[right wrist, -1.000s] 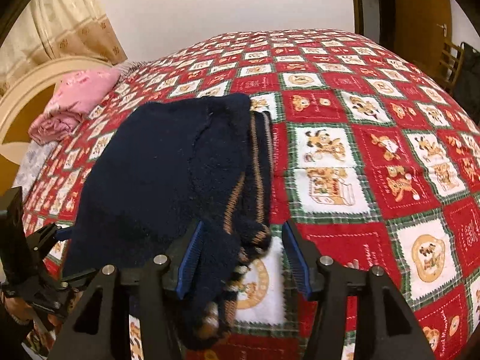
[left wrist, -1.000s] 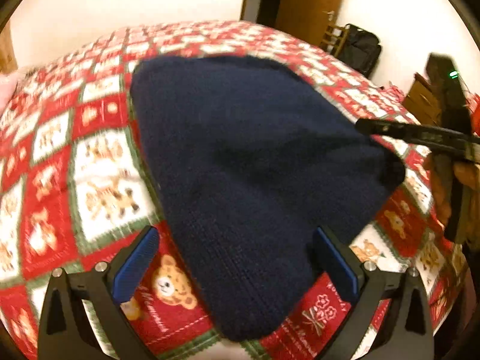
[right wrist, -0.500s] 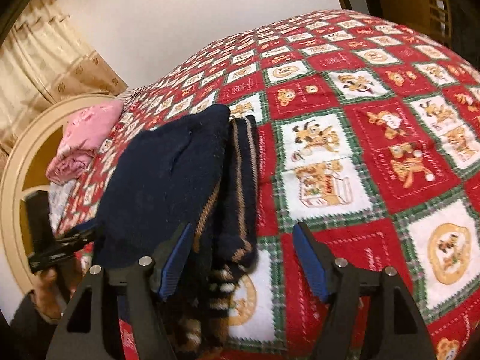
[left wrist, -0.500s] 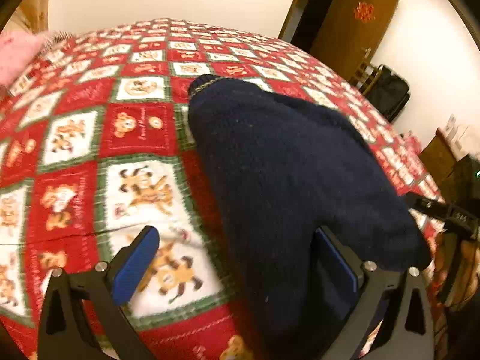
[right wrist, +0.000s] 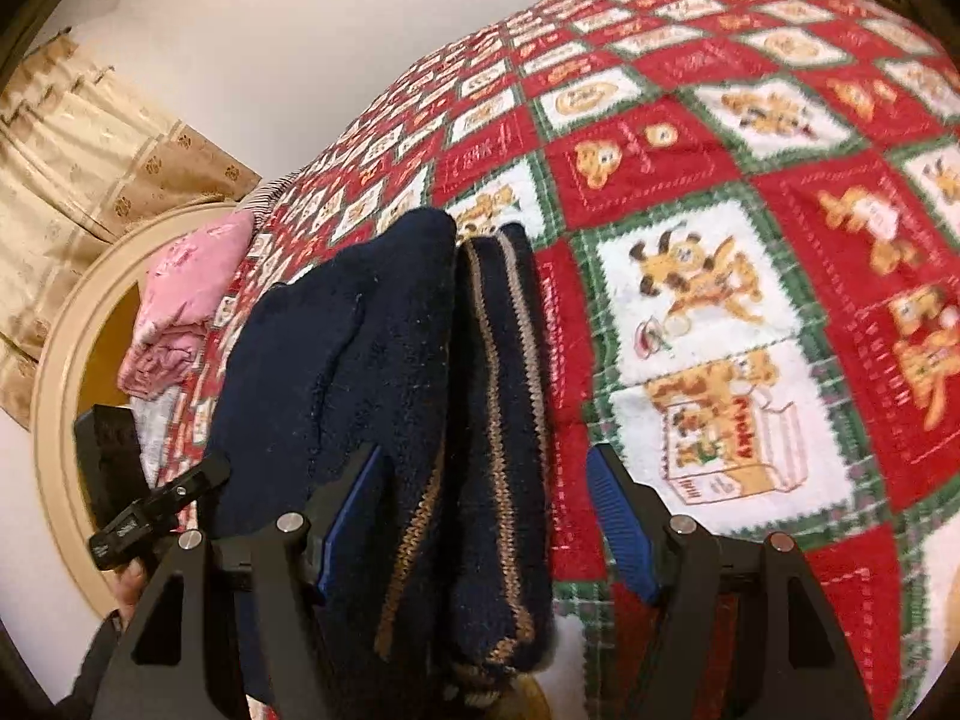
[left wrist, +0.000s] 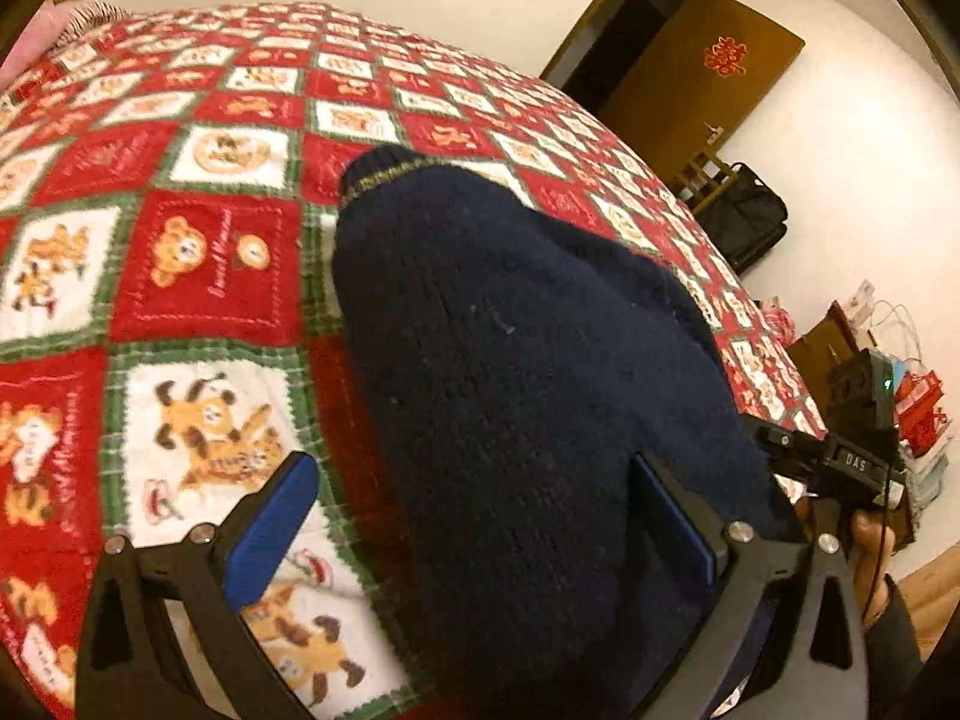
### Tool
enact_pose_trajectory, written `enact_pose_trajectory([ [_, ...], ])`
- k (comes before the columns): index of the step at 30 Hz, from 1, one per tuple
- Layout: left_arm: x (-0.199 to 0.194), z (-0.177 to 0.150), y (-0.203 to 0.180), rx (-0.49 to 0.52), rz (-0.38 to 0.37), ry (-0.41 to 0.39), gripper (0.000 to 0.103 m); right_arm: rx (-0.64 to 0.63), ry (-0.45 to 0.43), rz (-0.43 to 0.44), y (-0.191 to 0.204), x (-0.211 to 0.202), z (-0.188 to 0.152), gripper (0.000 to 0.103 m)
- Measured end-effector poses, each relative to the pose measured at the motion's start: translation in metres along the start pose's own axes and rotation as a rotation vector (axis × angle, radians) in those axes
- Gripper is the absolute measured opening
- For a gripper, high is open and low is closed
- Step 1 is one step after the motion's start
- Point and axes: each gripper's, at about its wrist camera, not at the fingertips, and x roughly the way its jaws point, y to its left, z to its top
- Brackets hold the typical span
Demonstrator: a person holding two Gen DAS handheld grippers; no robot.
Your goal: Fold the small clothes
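Note:
A folded navy knit sweater [left wrist: 516, 372] with tan stripes at its hem lies on the red, white and green patchwork blanket [left wrist: 198, 252]. My left gripper [left wrist: 474, 534] is open, its blue pads astride the sweater's near end. In the right wrist view the sweater [right wrist: 384, 396] lies folded lengthwise with its striped cuffs nearest. My right gripper [right wrist: 486, 522] is open over that striped end. Each gripper shows in the other's view: the right one [left wrist: 840, 462] and the left one [right wrist: 150, 510].
A folded pink garment [right wrist: 186, 294] lies at the bed's head by a cream curved headboard [right wrist: 66, 384]. A brown door [left wrist: 696, 72], a black bag [left wrist: 744, 222] and a cluttered cabinet [left wrist: 882, 384] stand past the bed's far side.
Both grippers have swung and pulled back along the sweater's two ends, staying open. The sweater has not visibly moved on the blanket.

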Motion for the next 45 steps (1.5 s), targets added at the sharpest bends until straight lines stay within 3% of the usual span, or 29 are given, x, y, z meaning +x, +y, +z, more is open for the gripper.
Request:
enact_pose_trajectory([
  [2, 0.009, -0.001, -0.001, 0.017, -0.014, 0.021, 0.103, 0.001, -0.001, 0.023, 0.0, 0.002, 0.0, 0.079],
  [12, 0.03, -0.004, -0.032, 0.173, 0.06, 0.026, 0.103, -0.048, -0.028, -0.011, 0.011, 0.026, 0.007, 0.079],
  [15, 0.03, -0.004, -0.037, 0.204, 0.084, 0.011, 0.103, -0.03, -0.029, 0.001, 0.004, 0.025, 0.008, 0.061],
  [17, 0.029, -0.006, -0.038, 0.222, 0.089, -0.002, 0.102, -0.003, -0.023, 0.032, -0.005, 0.026, 0.007, 0.035],
  [25, 0.027, -0.009, -0.045, 0.276, 0.12, -0.03, 0.095, -0.017, -0.01, 0.022, 0.001, 0.033, 0.007, 0.033],
  [31, 0.02, -0.013, -0.055, 0.332, 0.137, -0.052, 0.075, -0.014, -0.028, 0.01, 0.014, 0.035, 0.003, 0.022],
  [33, 0.016, -0.012, -0.057, 0.33, 0.138, -0.062, 0.058, -0.014, -0.04, 0.008, 0.019, 0.033, 0.0, 0.021],
  [36, 0.005, -0.011, -0.059, 0.33, 0.149, -0.076, 0.046, -0.008, -0.058, 0.021, 0.027, 0.027, -0.003, 0.019],
  [38, -0.005, -0.014, -0.064, 0.344, 0.177, -0.089, 0.044, -0.005, -0.072, 0.039, 0.03, 0.019, -0.005, 0.019],
  [45, -0.054, -0.02, -0.074, 0.319, 0.167, -0.145, 0.043, -0.046, -0.097, 0.102, 0.075, 0.0, -0.015, 0.018],
])
